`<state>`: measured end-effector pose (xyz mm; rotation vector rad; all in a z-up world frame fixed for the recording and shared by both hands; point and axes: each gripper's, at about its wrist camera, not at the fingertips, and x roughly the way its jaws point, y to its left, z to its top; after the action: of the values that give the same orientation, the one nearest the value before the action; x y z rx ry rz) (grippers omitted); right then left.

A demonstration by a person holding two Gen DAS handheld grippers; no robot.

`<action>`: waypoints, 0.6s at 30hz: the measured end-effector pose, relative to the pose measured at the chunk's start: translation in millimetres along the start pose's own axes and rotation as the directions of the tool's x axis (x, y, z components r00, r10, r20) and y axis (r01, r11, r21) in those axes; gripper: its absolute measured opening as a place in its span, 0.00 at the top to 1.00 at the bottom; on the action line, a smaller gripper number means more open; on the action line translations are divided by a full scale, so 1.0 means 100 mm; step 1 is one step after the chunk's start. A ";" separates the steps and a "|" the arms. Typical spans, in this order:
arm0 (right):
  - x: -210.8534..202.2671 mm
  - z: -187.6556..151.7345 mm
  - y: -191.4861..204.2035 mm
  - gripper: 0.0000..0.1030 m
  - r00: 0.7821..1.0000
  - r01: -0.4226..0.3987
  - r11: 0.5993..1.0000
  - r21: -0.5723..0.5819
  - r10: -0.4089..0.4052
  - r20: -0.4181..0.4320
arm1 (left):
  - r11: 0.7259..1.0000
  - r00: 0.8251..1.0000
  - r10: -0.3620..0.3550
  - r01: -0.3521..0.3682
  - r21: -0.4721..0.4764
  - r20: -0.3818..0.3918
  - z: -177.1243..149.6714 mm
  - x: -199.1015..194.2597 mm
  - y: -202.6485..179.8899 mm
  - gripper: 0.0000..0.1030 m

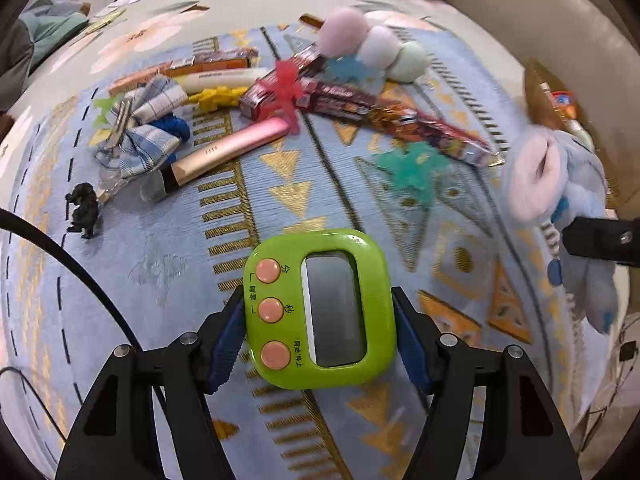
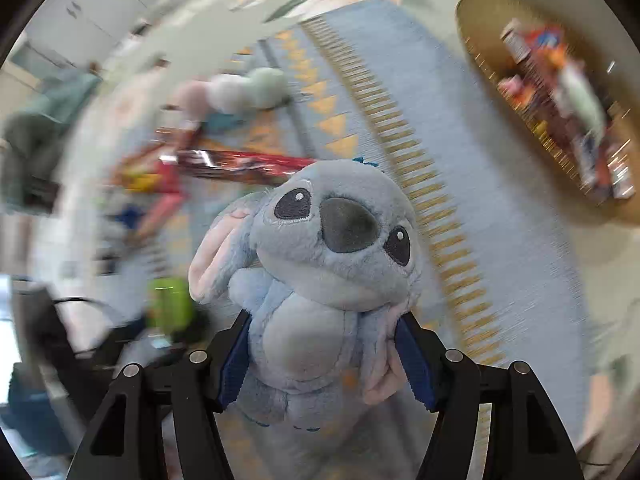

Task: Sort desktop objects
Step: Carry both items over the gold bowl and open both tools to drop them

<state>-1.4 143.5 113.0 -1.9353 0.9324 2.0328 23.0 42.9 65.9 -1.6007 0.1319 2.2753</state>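
You are mid-carry with something in each hand. Your left gripper (image 1: pixel 320 332) has its jaws partly spread and pressed on both sides of the square lime-green plastic kitchen timer with three pink buttons (image 1: pixel 318 308), which sits between the blue pads just above the pale blue woven mat with gold triangles (image 1: pixel 160 264); whether it is fully off the mat is hard to tell. Your right gripper (image 2: pixel 328 356) is likewise about half open and clamped on the body of the soft blue plush toy with big pink-lined ears (image 2: pixel 320 272), head pointing away from you. The blur around it suggests that hand is travelling. Far and to the right in the right wrist view lies a round golden woven tray (image 2: pixel 480 32) already holding blurred packets, well apart from the plush. On the far part of the mat the unsorted heap waits: a rose-gold tube (image 1: pixel 232 148), a checked blue fabric bow (image 1: pixel 148 128), a long dark red snack wrapper (image 1: pixel 340 98), a pastel three-ball plush skewer (image 1: pixel 376 48) and a small black figurine (image 1: pixel 84 210). I judge the step to be delivery: carry each item to its group, and loosen your hold only once it rests down. Where the timer belongs is not shown.
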 end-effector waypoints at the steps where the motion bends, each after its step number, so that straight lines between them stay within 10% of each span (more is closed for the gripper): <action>1: 0.02 -0.21 -0.05 0.37 0.997 -0.078 0.996 -0.040 0.078 0.014 | 1.000 1.000 -0.006 0.006 0.001 0.006 -0.01 -0.05 -0.01 0.36; 10: -1.02 -0.08 -0.66 0.37 0.949 -0.310 0.894 -0.323 0.311 -0.050 | 1.000 0.999 -0.011 0.011 -0.005 0.050 0.24 -0.61 -0.23 0.36; 18: -1.63 0.25 -1.42 0.35 0.979 -0.125 0.938 -0.322 0.170 0.116 | 0.985 0.986 -0.136 0.124 0.118 0.098 0.69 -0.74 -1.07 0.36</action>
<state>76.1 315.1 222.9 -1.8797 0.7816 2.5027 19.5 144.3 172.1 -1.3889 0.1211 2.2057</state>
